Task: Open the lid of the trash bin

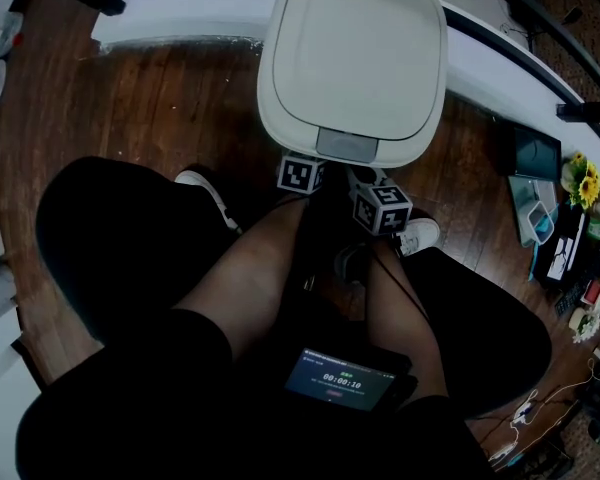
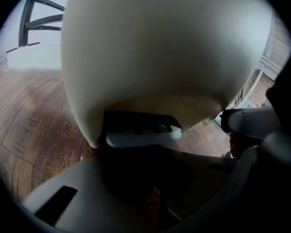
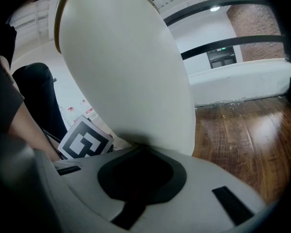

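From above, the cream trash bin point(image 1: 352, 58) stands on the wood floor with its lid point(image 1: 365, 38) down and a grey tab point(image 1: 346, 145) at the front edge. My left gripper point(image 1: 300, 175) and right gripper point(image 1: 382, 208) sit side by side just before the bin's front, and only their marker cubes show. The left gripper view has the bin body point(image 2: 160, 47) looming close, with a grey pedal-like tab point(image 2: 143, 135) in a dark recess just beyond my left gripper point(image 2: 154, 198), jaws together, empty. My right gripper point(image 3: 136, 198) is also shut and empty beside the bin point(image 3: 131, 67).
The person's legs and white shoes point(image 1: 202, 184) flank the grippers. A phone with a timer point(image 1: 340, 380) lies on the lap. A low white ledge point(image 1: 180, 18) runs behind the bin. Clutter and yellow flowers point(image 1: 580, 180) lie at the right. The left gripper's marker cube point(image 3: 85, 140) shows in the right gripper view.
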